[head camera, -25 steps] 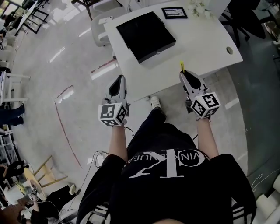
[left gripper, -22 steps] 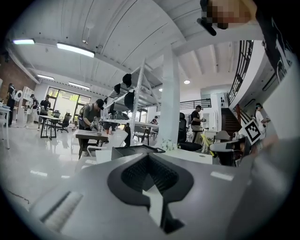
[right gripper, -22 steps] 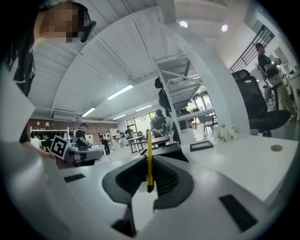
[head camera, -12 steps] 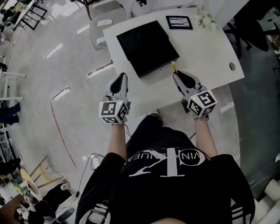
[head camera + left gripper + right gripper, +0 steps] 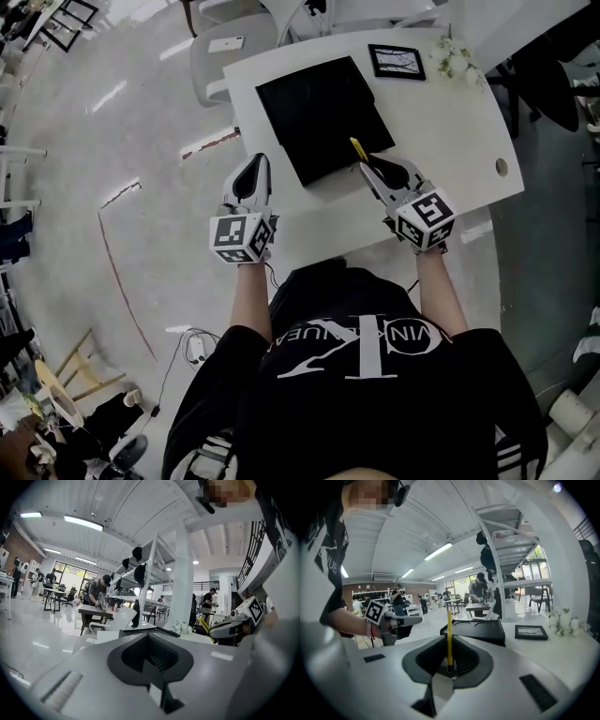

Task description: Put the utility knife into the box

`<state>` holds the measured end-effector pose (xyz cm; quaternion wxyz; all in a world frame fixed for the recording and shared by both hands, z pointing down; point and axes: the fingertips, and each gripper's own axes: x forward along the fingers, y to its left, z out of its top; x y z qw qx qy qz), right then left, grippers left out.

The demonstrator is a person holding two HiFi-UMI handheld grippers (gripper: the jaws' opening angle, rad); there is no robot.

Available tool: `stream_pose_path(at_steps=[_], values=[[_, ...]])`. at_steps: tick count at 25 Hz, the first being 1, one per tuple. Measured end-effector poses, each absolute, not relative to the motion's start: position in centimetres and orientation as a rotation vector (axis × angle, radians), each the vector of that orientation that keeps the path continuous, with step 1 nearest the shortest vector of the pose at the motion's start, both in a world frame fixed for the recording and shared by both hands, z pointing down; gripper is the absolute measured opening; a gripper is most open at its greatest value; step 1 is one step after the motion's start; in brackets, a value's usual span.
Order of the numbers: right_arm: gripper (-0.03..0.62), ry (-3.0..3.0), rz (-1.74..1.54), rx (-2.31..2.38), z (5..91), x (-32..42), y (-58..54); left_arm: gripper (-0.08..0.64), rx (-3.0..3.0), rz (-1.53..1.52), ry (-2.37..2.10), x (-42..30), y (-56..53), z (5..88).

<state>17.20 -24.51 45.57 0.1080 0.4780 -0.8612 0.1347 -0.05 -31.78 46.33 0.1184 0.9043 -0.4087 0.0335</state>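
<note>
- Head view: the right tongs (image 5: 367,162) clamp the yellow utility knife (image 5: 359,148), its long axis pointing ahead, tip at the near right edge of the black box (image 5: 319,108) on the table (image 5: 450,122).
- That box lies ahead-left of them, so I'd expect a short reach.
- Left tongs (image 5: 251,171) are closed, empty, farther off.

— How much of the utility knife (image 5: 449,639) shows?
— Only a thin yellow length. Its lower end is buried between the jaws of the right tool (image 5: 449,662).
— And the box (image 5: 323,112)?
— From the head view, that tool covers part of its near edge. The print in the small frame (image 5: 397,62) is too small to make out.
</note>
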Motion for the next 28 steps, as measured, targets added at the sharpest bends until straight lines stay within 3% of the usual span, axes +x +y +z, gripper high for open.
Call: stream_pose_path(at_steps=[28], values=[[0.054, -2.137, 0.045, 0.299, 54.3, 12.0, -30.1, 0.011, 2.383, 0.093, -1.557, -2.7, -33.1, 48.1]])
